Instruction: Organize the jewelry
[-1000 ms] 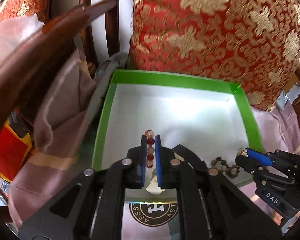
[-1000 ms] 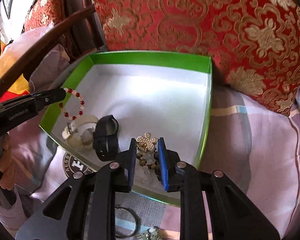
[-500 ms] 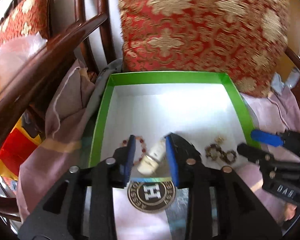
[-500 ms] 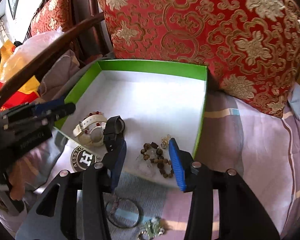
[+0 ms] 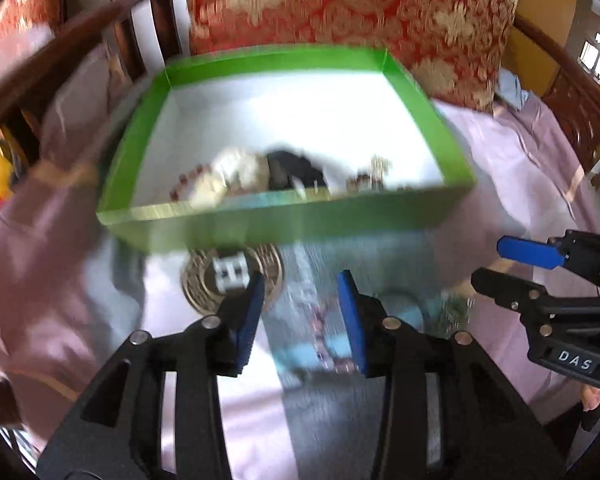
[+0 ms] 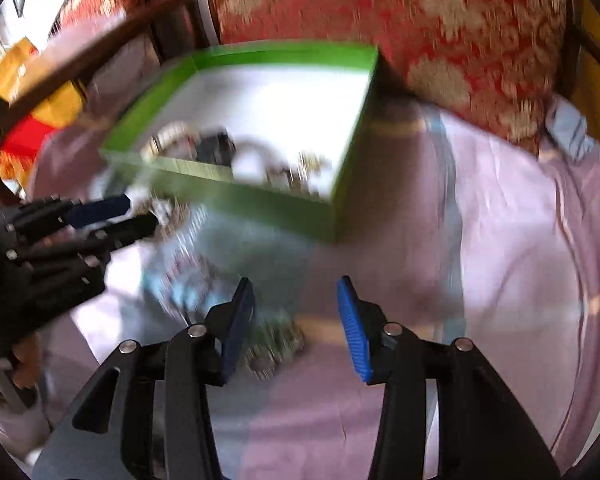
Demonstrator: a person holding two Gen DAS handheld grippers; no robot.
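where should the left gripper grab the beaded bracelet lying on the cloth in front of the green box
Judging through blur: take the beaded bracelet across its thin strand, from above. It lies flat on the cloth, already between the left gripper's opening jaws, so pads can straddle one side of the loop.

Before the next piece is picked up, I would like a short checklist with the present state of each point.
1. Left gripper empty: ok, nothing is between the pads, and the jaws are opening.
2. Right gripper empty: ok, jaws apart, nothing pinched.
3. Pieces already dropped lie inside the green box: ok, the watches and the bead bracelets are on its white floor.
4. Next piece lined up: cannot tell, the pictures are blurred; a greenish trinket lies on the cloth below the right gripper, nearer its left finger.
5. Grippers apart from each other: ok, a gap shows between them in both views.
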